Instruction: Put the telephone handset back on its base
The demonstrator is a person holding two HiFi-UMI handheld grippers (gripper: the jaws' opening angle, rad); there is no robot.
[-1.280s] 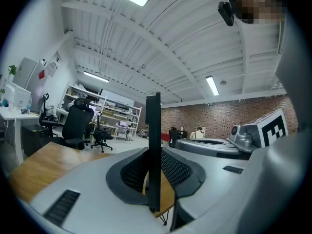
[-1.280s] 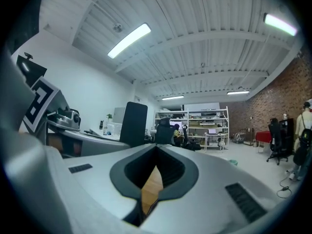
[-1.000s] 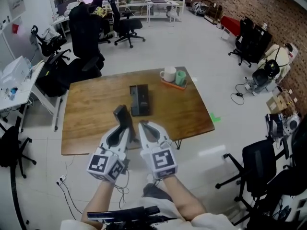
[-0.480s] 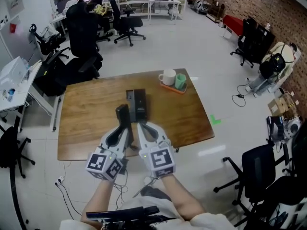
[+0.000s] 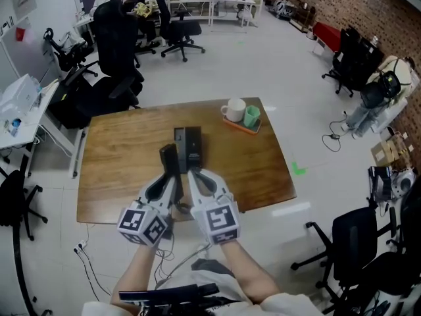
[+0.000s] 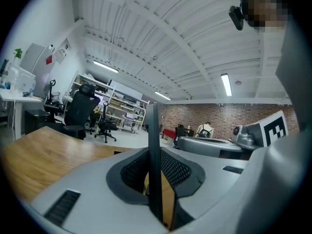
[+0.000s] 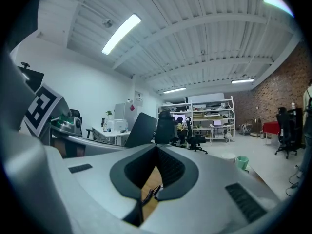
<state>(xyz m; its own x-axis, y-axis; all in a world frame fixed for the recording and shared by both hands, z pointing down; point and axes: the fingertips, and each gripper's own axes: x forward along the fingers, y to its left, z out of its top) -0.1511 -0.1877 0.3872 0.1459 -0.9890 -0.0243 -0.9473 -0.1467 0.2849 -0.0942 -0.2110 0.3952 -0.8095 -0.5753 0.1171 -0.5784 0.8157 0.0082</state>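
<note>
Handset (image 6: 154, 130) is pinched in my left tongs (image 6: 154, 152). The pads press on its two flat faces, so in the left gripper view I see it edge-on as a thin dark blade standing straight up between them. I judge that grip is meant to keep the long body free, so it can be laid flat onto the cradle.

My right tongs (image 7: 157, 150) have their tips together on nothing. Through the gap lower down I see only wood and a bit of coiled cord (image 7: 148, 195). They hang just beside the left pair, probably ready to steady the set if it slides.

From the head view, both tongs (image 5: 172, 178) (image 5: 195, 174) sit at centre frame over the near half of the tabletop (image 5: 118, 157). The handset (image 5: 169, 158) pokes out ahead of the left pair, against the left edge of the dark base (image 5: 191, 143). I can't tell whether it is touching the base or is above it.

A white mug (image 5: 231, 109) and a green cup (image 5: 250, 116) stand on an orange tray (image 5: 238, 123) at the tabletop's upper right, well apart from the work. Seating the handset is not yet done.
</note>
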